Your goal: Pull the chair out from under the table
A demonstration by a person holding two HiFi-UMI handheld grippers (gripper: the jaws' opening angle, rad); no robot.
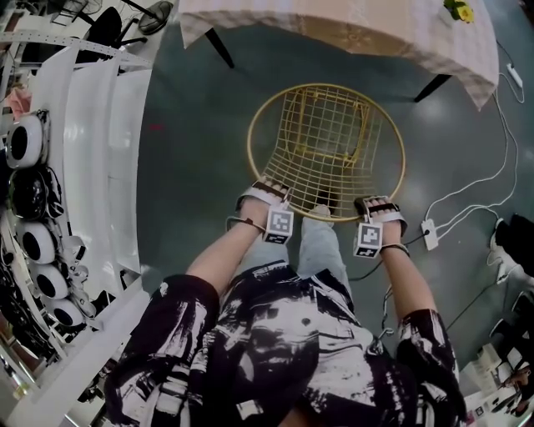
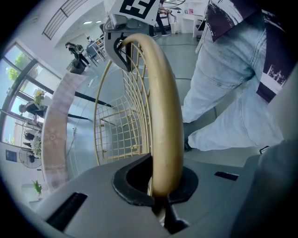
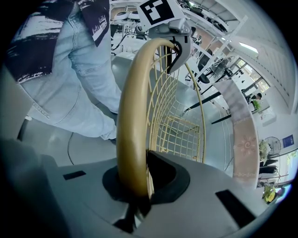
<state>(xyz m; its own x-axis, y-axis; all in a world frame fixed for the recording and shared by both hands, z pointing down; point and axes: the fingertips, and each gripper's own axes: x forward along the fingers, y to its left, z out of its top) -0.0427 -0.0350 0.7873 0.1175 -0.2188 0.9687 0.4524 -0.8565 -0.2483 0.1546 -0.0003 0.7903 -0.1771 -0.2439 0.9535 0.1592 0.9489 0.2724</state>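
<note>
forearms (image 1: 219,254) reach down; left gripper (image 1: 267,187) and right gripper (image 1: 376,202) each clamp the gold rim (image 1: 334,218) of the chair (image 1: 325,133), 2 spread grips for an even pull. the chair stands just clear of the table (image 1: 350,35).

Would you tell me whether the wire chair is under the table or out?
Out: in the head view the chair lies wholly clear of the table, with floor showing between.
</note>
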